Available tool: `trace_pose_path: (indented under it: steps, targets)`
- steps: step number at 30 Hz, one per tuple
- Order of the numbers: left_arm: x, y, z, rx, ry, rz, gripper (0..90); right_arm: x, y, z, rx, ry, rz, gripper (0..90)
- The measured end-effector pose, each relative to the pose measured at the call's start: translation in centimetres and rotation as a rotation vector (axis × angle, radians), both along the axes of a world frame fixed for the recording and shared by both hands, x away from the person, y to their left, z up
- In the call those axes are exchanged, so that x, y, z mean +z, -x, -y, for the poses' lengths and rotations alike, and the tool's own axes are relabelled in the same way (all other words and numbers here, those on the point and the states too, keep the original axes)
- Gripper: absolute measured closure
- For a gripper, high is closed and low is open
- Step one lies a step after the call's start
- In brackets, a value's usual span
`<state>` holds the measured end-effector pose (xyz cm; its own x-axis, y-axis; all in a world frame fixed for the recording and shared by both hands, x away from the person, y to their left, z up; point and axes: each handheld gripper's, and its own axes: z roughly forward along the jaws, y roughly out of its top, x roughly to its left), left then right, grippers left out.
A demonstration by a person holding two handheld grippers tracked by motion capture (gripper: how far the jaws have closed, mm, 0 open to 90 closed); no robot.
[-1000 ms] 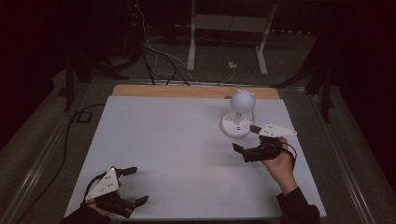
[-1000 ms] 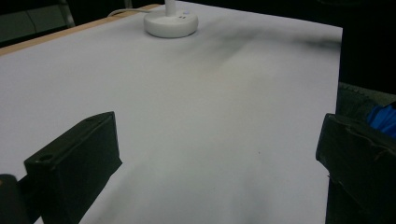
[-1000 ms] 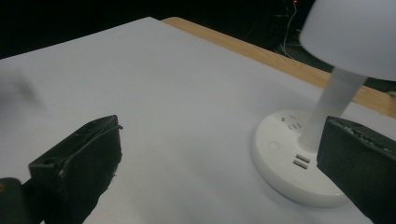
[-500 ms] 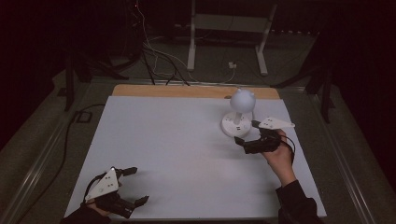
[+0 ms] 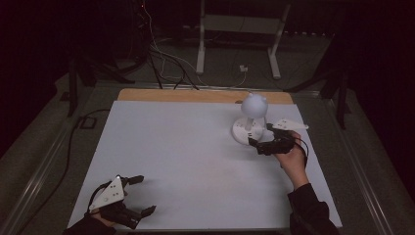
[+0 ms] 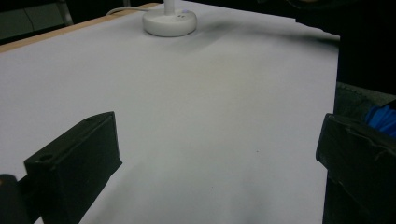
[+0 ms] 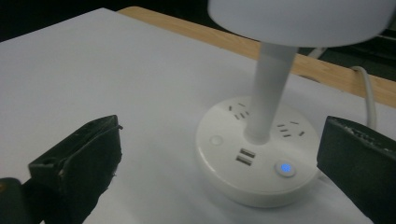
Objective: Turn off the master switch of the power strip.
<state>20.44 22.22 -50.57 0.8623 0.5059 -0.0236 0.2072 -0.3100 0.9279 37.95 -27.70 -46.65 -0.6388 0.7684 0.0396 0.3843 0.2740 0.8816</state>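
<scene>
A white desk lamp [image 5: 252,120] with a round head stands on the white table sheet [image 5: 186,156] at the back right. Its round base [image 7: 257,161] carries sockets, two USB ports and a blue-lit button [image 7: 285,168]. My right gripper [image 5: 259,136] is open just in front of the base, one jaw on each side and nothing between them [image 7: 222,144]. At the front left corner my left gripper [image 5: 145,195] is open and low over the bare sheet. In the left gripper view the lamp base [image 6: 169,21] sits far ahead of those wide jaws [image 6: 219,154].
A wooden table strip [image 5: 195,95] runs along the far edge. The lamp's white cable [image 7: 369,93] leads off the back. Behind the table, cables [image 5: 156,58] lie on the dark floor beside a metal stand [image 5: 240,29]. A black-sleeved forearm [image 5: 308,205] lies over the table's right front.
My right gripper has moved left and forward, up close to the lamp base. The left gripper has stayed where it was.
</scene>
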Motion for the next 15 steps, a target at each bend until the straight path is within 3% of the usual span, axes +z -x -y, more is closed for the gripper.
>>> trace_pose_path:
  steps: [7, 14, 15]
  targets:
    - [0.0, 0.0, 0.0, -0.001, -0.001, -0.002, 0.2, -0.9, -1.0, 0.1, -0.032, 0.008, -0.027, 0.0]
    - [0.0, 0.0, 0.0, -0.003, 0.001, -0.003, 0.2, -1.6, -1.7, 0.0, -0.108, -0.005, -0.008, 0.0]
    - [0.0, 0.0, 0.0, -0.003, 0.001, -0.003, 0.2, -1.7, -1.8, 0.1, -0.118, -0.004, -0.005, 3.4]
